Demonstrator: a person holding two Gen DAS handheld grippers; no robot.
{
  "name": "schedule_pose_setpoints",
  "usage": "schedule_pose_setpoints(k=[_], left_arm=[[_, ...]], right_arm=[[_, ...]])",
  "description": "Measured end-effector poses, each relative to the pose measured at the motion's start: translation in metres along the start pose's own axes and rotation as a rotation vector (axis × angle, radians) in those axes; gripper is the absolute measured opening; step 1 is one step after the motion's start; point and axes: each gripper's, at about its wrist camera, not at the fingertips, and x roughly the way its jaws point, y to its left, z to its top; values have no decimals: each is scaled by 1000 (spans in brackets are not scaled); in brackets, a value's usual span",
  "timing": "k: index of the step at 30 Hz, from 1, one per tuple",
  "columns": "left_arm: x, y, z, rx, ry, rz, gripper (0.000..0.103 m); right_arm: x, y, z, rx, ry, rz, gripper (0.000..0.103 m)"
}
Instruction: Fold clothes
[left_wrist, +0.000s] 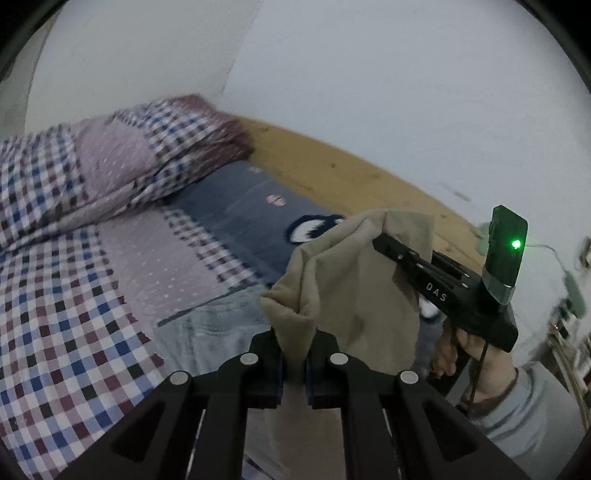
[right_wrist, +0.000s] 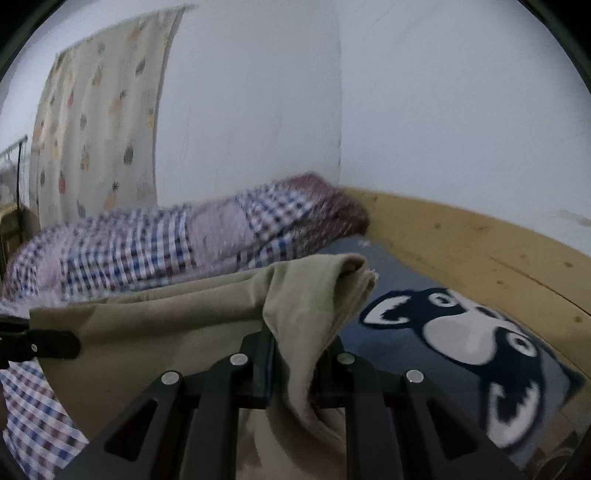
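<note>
Above the checked quilt (left_wrist: 66, 295) we hold the beige garment (left_wrist: 351, 295), left tool (left_wrist: 294, 363) and right tool (right_wrist: 295, 369) each clamped on an edge. Both bites look shallow; tugging it taut could slip a corner free.

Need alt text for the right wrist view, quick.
The right gripper is shut on a bunched edge of beige garment, held above a bed. Behind lie a checked quilt, a blue cartoon-animal blanket and a wooden bed frame.

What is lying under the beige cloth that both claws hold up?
Under the beige cloth lie a checked quilt and a blue blanket with a cartoon face. The cloth hides the bed directly below it.
</note>
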Motion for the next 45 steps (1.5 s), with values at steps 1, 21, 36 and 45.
schedule_pose_setpoints(k=[1,21,36,45], left_arm=[[11,11,1,-15,10,12,7],[63,124,-1,-135,-48,288,83],[-213,49,-29,-100,-376,346,90],[-363,-4,-94,-106,-466,403,102]], right_arm=[[23,1,-2,-5,30,0,15],[187,40,-38,-158,179,-247,65],[-83,58,47,136,-119,72,99],[-203,145,49,134,-151,332,102]])
